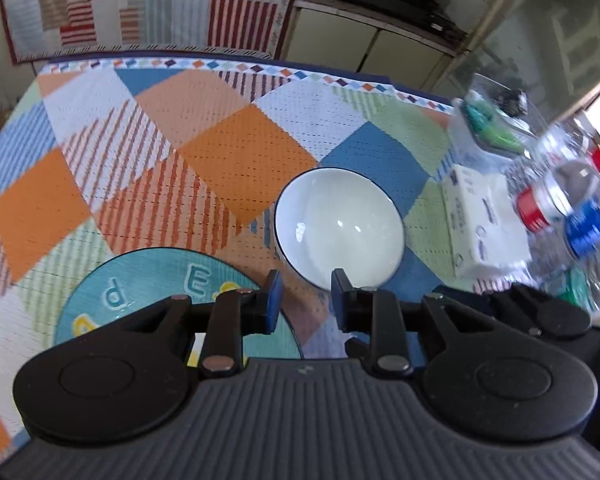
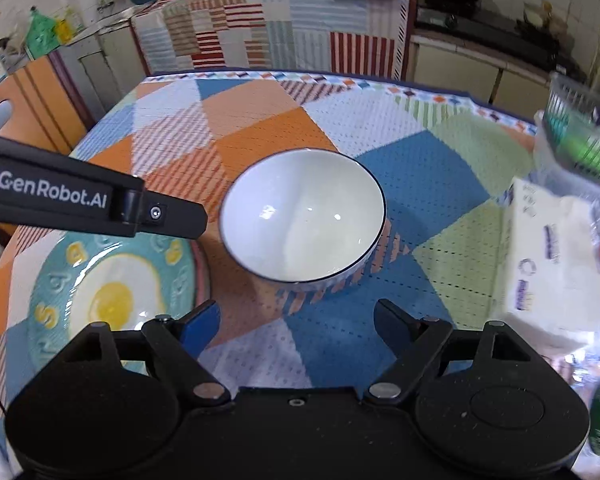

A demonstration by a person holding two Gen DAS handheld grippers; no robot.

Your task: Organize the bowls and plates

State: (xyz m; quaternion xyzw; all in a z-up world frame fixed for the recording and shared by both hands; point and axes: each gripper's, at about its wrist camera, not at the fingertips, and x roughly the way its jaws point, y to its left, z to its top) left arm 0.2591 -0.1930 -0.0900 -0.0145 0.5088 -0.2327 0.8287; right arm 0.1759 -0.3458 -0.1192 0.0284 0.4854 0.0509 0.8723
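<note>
A white bowl (image 1: 338,226) with a thin dark rim stands upright and empty on the patchwork tablecloth (image 1: 236,148). To its left lies a teal plate (image 1: 152,288) with raised letters; the right wrist view shows a fried-egg picture on the plate (image 2: 112,280). My left gripper (image 1: 306,284) hovers over the bowl's near-left rim, jaws a narrow gap apart with nothing pressed between them. From the right wrist view the left gripper (image 2: 198,222) reaches in from the left, its tip just beside the bowl (image 2: 302,216). My right gripper (image 2: 296,308) stands wide open, empty, in front of the bowl.
A white tissue pack (image 1: 484,224) lies right of the bowl. Plastic bottles (image 1: 560,200) with red and blue caps and a clear container (image 1: 496,120) of green items crowd the table's right edge. A cabinet draped in striped cloth (image 2: 276,28) stands beyond the far edge.
</note>
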